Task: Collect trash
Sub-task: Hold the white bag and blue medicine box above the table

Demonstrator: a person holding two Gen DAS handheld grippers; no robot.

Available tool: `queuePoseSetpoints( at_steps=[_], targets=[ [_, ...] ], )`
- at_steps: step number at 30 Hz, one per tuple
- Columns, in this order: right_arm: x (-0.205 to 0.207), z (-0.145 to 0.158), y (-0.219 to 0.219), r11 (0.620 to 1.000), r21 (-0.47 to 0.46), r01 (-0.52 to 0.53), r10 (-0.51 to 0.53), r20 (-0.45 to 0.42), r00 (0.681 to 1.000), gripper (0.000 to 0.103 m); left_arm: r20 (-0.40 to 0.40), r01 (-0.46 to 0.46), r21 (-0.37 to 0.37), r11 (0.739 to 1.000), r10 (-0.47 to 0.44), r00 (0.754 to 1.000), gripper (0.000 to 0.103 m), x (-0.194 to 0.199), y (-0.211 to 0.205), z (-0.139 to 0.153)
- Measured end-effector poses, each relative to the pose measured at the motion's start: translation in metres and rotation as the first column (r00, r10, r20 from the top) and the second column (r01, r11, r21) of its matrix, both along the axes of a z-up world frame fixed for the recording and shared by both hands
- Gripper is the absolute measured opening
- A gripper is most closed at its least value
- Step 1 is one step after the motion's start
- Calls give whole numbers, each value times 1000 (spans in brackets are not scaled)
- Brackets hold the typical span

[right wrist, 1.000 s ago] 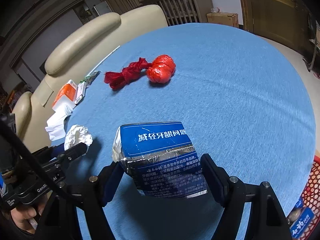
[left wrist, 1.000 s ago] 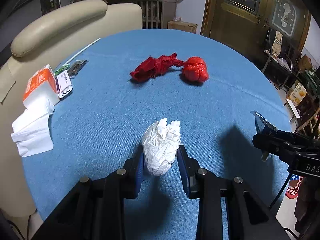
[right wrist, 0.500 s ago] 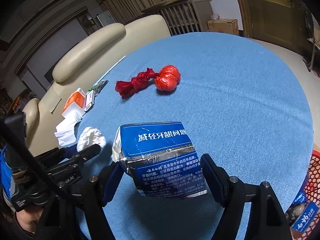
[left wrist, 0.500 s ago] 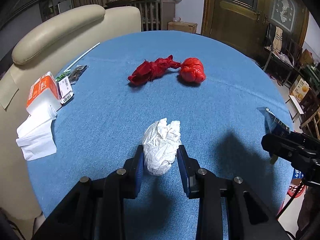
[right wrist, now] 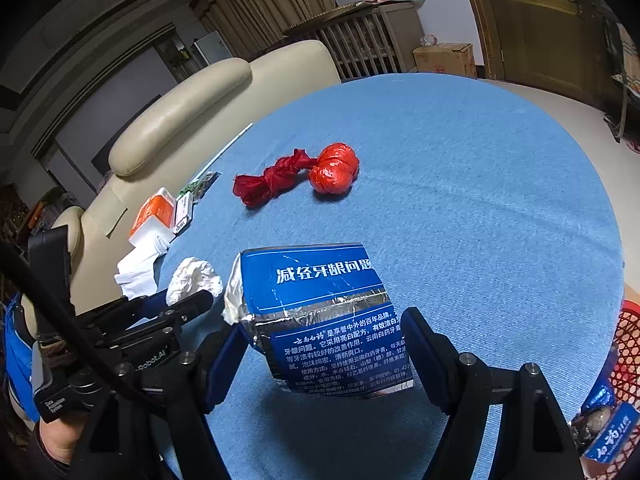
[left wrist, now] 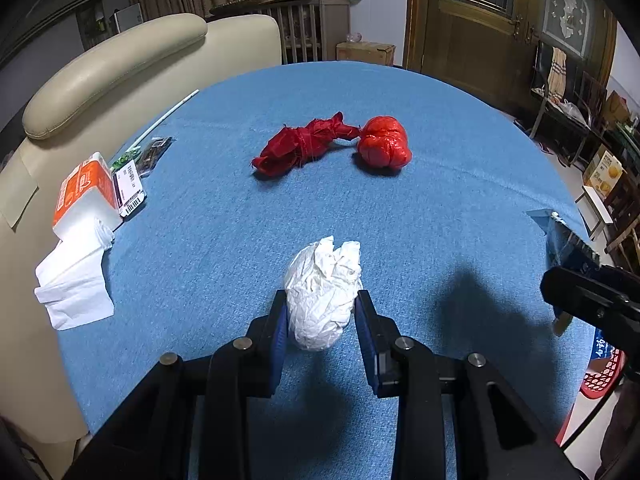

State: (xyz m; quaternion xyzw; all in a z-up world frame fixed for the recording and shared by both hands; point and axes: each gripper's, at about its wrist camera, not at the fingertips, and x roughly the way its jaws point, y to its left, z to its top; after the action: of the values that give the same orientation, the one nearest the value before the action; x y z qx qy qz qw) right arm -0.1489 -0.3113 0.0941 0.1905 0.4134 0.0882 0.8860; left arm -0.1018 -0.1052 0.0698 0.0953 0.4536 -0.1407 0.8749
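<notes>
— While both grippers hang over the blue desk (left wrist: 460, 168), what are we holding?

— Our left gripper (left wrist: 320, 316) has its jaws pinched on a wad (left wrist: 322, 292) of white tissue; our right gripper (right wrist: 324, 340) has its jaws closed against a torn blue box (right wrist: 324, 312). Both pieces look lifted clear of the cloth.

— Where do they go?

— Probably the red basket (right wrist: 624, 352) just off the desk's right edge, where other wrappers already lie.

— How do we do it well?

— We keep both grips firm, carry the box over first, and part the jaws only above the rim. The wad is light and may cling to a pad.

— And what's left?

— Two red bundles (left wrist: 332, 144) lie mid-desk, well apart from us.
</notes>
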Motion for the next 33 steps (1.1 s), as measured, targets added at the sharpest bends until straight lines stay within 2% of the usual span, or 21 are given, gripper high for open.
queuePoseSetpoints(
  at_steps=[33],
  targets=[
    [-39, 23, -11, 995, -22, 92, -91, 56, 994, 79, 16, 38, -21, 999, -38, 999, 34, -3, -18, 8]
  ],
)
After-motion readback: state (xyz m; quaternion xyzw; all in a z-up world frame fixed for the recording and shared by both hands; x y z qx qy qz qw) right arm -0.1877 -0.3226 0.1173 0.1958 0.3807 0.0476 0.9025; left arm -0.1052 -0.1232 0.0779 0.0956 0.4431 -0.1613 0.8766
